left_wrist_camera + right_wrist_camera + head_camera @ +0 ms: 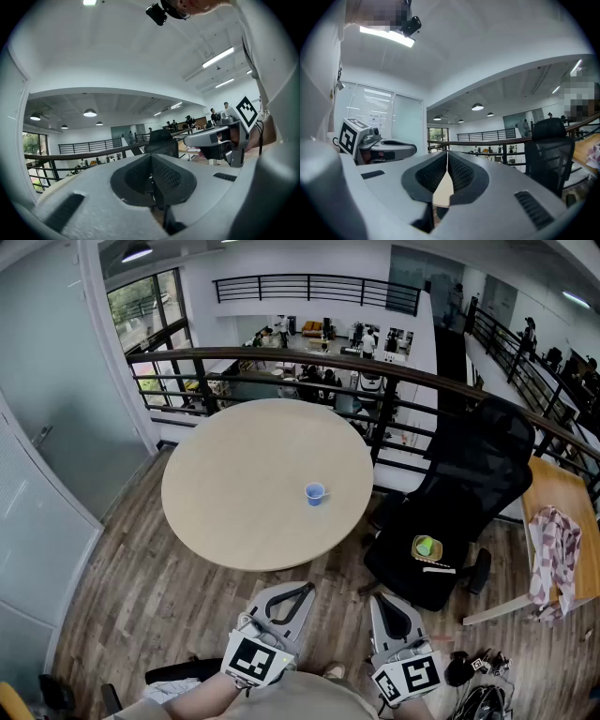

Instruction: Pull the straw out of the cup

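Left gripper (pixel 286 601) and right gripper (pixel 394 615) hang level, short of the round table (pixel 234 493), jaws pressed together, empty.
The blue cup (pixel 316 493) stands near the table's right edge, its straw too small to see; the jaws should spread before reaching in.

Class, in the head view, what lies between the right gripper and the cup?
Only a strip of floor and bare table separate the right gripper from the cup, seen in the head view.

Office mezzanine: black railing (pixel 281 352), swivel chair (pixel 478 474), round meeting table (pixel 244 484)
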Action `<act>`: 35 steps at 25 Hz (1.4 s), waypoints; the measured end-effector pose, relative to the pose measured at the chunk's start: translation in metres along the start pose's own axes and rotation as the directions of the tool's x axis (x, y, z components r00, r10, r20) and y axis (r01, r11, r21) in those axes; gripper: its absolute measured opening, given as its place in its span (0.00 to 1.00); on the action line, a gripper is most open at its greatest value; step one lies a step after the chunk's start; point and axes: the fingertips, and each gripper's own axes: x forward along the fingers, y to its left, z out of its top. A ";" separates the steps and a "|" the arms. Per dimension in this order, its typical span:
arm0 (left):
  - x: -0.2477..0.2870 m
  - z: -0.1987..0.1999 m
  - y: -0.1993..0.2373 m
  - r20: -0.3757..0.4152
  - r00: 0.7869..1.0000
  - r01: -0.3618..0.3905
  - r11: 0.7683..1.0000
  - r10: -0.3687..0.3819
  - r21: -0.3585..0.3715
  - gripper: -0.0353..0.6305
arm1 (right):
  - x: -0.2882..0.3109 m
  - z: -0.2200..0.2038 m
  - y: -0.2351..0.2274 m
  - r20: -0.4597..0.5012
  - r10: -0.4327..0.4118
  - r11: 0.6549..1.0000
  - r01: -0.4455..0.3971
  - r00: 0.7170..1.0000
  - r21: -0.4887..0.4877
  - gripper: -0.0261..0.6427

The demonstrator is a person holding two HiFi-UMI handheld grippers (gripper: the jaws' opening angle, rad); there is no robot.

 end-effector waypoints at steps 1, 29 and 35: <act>0.000 0.001 0.000 0.002 1.000 -0.001 1.000 0.001 0.008 0.07 | 0.000 -0.001 0.000 0.000 0.001 1.000 -0.002 1.000 0.005 0.08; 0.035 0.000 -0.055 -0.022 0.997 -0.068 0.998 0.068 0.011 0.07 | -0.041 -0.010 -0.046 0.032 0.111 0.992 -0.113 0.993 0.063 0.08; 0.038 0.007 -0.081 -0.021 0.997 -0.077 0.997 0.077 0.008 0.07 | -0.058 -0.015 -0.057 0.036 0.121 0.990 -0.123 0.992 0.070 0.08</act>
